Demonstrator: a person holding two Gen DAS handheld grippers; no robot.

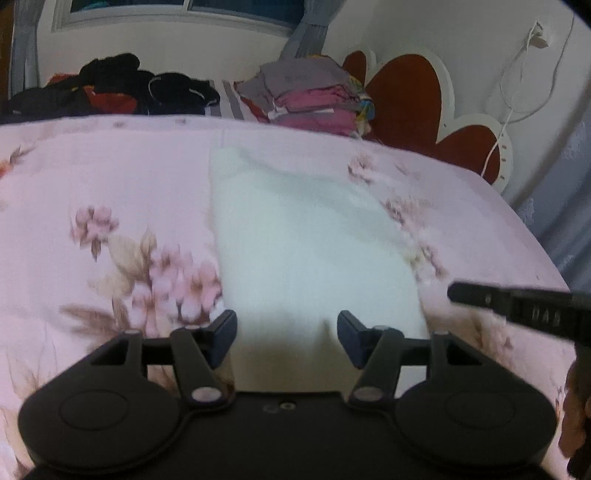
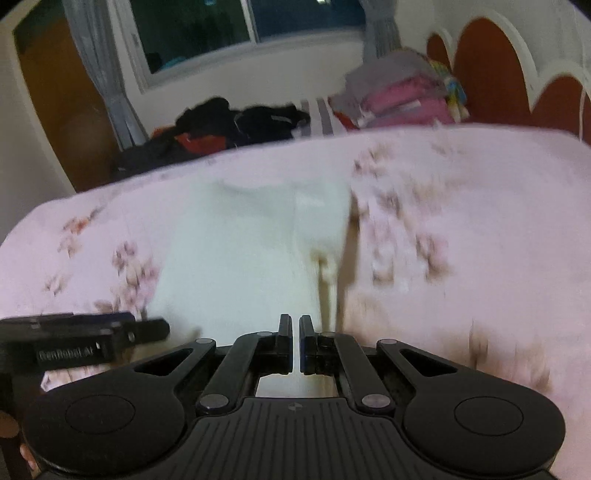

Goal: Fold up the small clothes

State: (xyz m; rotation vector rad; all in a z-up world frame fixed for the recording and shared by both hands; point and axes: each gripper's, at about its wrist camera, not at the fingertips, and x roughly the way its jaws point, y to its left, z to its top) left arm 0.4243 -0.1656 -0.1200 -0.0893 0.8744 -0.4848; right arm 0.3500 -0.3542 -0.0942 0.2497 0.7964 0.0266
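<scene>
Cloth: white, small, we see it [image 1: 306, 236] lying flat on the bed [image 1: 110, 177], near the middle of the spread; its edges are soft with blur in both views.
Bed: pink spread with a flower print; the cloth rests straight on it.
Left gripper: ours [image 1: 287, 334] hangs just over the near edge of the cloth, jaws standing about half apart; white fabric shows in the gap below, and we see neither pad pressing on it.
Right gripper: ours [image 2: 295, 338] has its jaws drawn together, only a thin slit between them; it sits over the near right part of the cloth, where a dark crease runs up the fabric. We cannot tell whether any fabric is pinched in that slit.
Side by side: in the left view the right gripper pokes in from the right edge; in the right view the left gripper pokes in from the left edge.
Far side of bed: a dark heap of clothes [image 1: 110, 88] to the left, a folded stack [image 1: 314, 96] in grey and pink to the right, beside the red headboard [image 1: 406, 96].
Wall: a window [image 2: 221, 33] with curtains behind the heap.
</scene>
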